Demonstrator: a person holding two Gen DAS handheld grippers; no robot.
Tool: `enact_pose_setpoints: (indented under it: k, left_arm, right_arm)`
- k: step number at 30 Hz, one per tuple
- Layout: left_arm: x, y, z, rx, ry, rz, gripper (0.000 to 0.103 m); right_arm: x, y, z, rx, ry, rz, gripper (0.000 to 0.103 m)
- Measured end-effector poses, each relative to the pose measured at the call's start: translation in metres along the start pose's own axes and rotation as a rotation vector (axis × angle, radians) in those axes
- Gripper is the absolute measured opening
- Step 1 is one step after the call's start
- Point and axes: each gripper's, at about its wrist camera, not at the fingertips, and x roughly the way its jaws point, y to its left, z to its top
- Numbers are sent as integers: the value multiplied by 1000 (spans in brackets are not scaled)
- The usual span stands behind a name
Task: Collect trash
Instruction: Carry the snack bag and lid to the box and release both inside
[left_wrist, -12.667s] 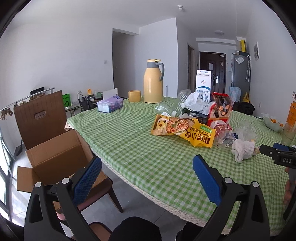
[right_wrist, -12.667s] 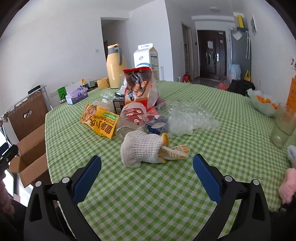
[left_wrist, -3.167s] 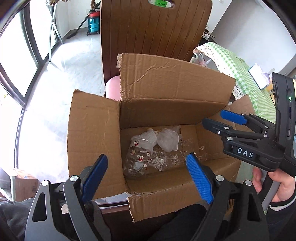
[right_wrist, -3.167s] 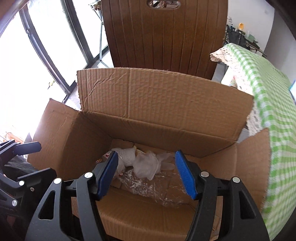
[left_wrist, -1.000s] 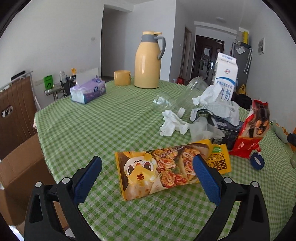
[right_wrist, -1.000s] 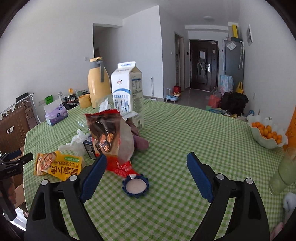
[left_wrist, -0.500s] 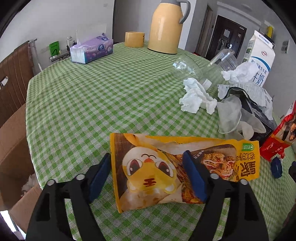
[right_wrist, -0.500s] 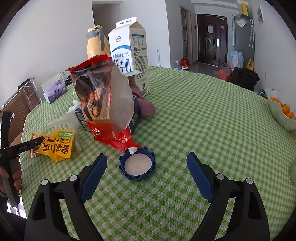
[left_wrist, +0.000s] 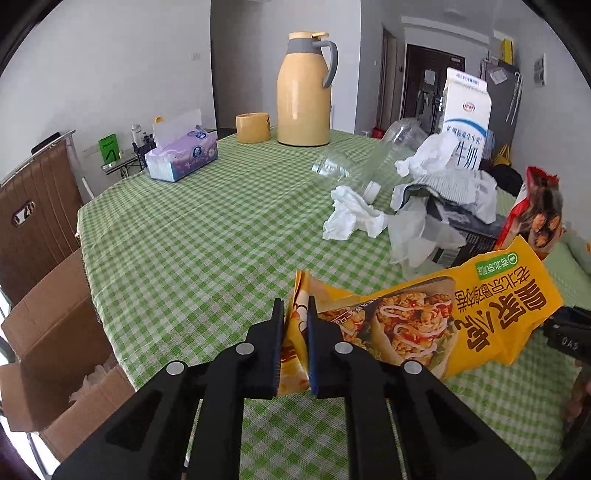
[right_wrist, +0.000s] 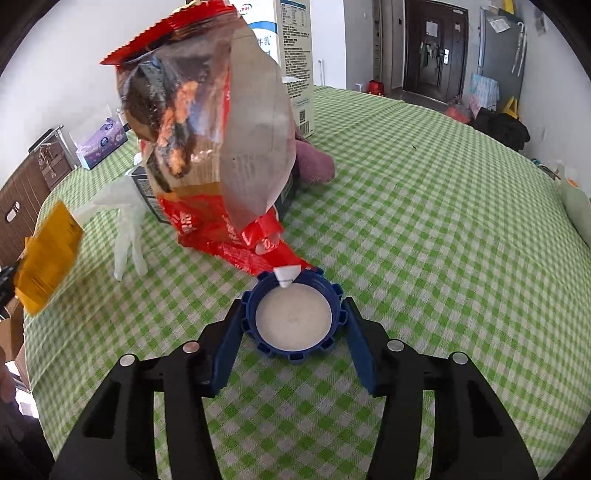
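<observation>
Trash on the green-checked worktop (left_wrist: 207, 236) is what both tongs are after. Low and centre in the left wrist view, the left tongs (left_wrist: 296, 317) have just been closing and now pinch the near end of the yellow snack wrapper (left_wrist: 436, 317); its far end tilts up off the cloth toward the right of the frame, so I judge it gripped at the edge to be carried off flat and light. At the bottom centre of the right wrist view, the right tongs (right_wrist: 293, 317) have just been closing too, and stand half narrowed around the blue lid (right_wrist: 293, 315), which lies open side up on the cloth. Their pads sit against its ribbed rim, though a firm grip is not certain.

Just above the lid leans the red snack bag (right_wrist: 207, 140), propped on a dark box, with a clear glove (right_wrist: 125, 229) at its left and the milk carton (left_wrist: 466, 118) behind. Crumpled tissue (left_wrist: 351, 216) and a toppled clear bottle (left_wrist: 369, 162) lie mid-frame in the left view.

Down at the lower left edge, the cardboard box (left_wrist: 48, 332) stands open beside the worktop with some pale crumpled scraps showing inside.
</observation>
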Motion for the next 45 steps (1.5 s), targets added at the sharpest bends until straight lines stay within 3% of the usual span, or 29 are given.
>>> enact_pose_setpoints:
  k: [10, 19, 24, 36, 45]
  left_arm:
    - [-71, 8, 24, -33, -137, -49, 8]
    - [-106, 9, 28, -45, -197, -37, 7]
    - [-117, 29, 25, -76, -212, -5, 7]
    - [-122, 135, 24, -191, -210, 145, 8]
    - [-129, 255, -11, -346, -167, 298, 8]
  right_arm:
    - [-74, -26, -42, 114, -139, -28, 52]
    - [-108, -20, -41, 80, -215, -18, 52]
    - [-116, -5, -38, 31, -230, 7, 52]
    - [-89, 99, -15, -137, -209, 164, 52]
    - [-56, 240, 8, -366, -163, 353, 52]
